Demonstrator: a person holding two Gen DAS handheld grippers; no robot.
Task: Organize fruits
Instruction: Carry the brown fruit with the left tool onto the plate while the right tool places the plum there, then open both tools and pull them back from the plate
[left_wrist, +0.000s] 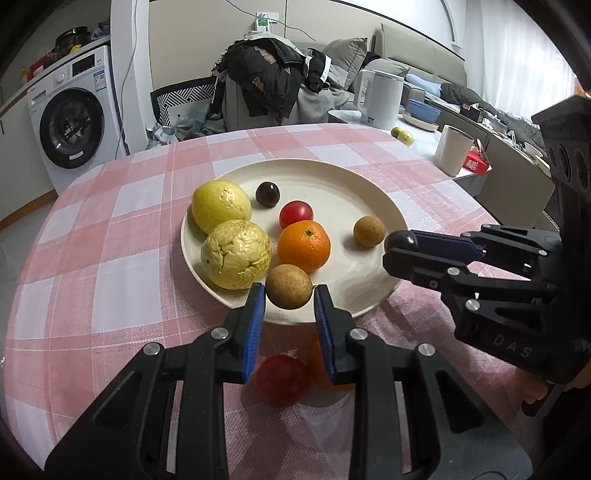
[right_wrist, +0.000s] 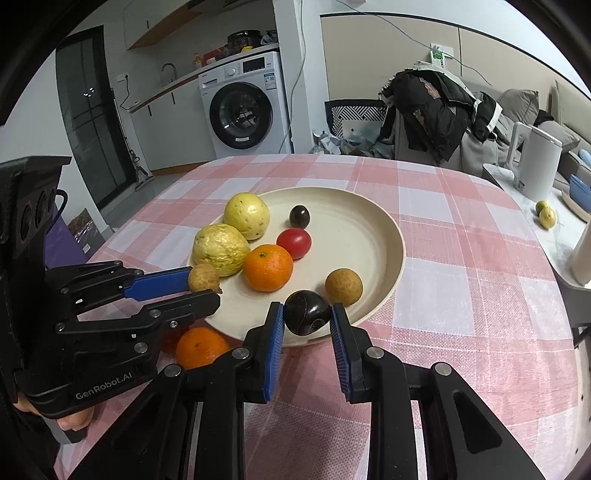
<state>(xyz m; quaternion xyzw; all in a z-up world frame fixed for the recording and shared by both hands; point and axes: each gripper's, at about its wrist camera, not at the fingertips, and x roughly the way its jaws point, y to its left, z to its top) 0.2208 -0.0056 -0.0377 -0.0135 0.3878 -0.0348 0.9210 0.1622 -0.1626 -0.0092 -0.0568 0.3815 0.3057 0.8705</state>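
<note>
Your left gripper (left_wrist: 289, 295) has its jaws clamped on a brown fruit (left_wrist: 289, 286) over the near rim of the plate (left_wrist: 369, 192). Under that gripper, on the counter (left_wrist: 92, 258) just outside the rim, lie a tomato (left_wrist: 280, 380) and an orange (right_wrist: 201, 347), so that edge is crowded. On the plate, from the left: two yellow fruits (left_wrist: 221, 205) touching each other, a dark fruit (left_wrist: 267, 194) behind, a second tomato (left_wrist: 296, 214) touching a second orange (left_wrist: 303, 245), then a lone brown fruit (left_wrist: 369, 230). The plate's far right part is bare. Your right gripper (right_wrist: 307, 317) has its jaws clamped on a dark ball (right_wrist: 307, 317) above the near right rim, close beside that lone brown fruit. Right of the plate the cloth lies open up to the counter's edge; beyond it stand a kettle (left_wrist: 380, 98) and a cup (left_wrist: 452, 149).
</note>
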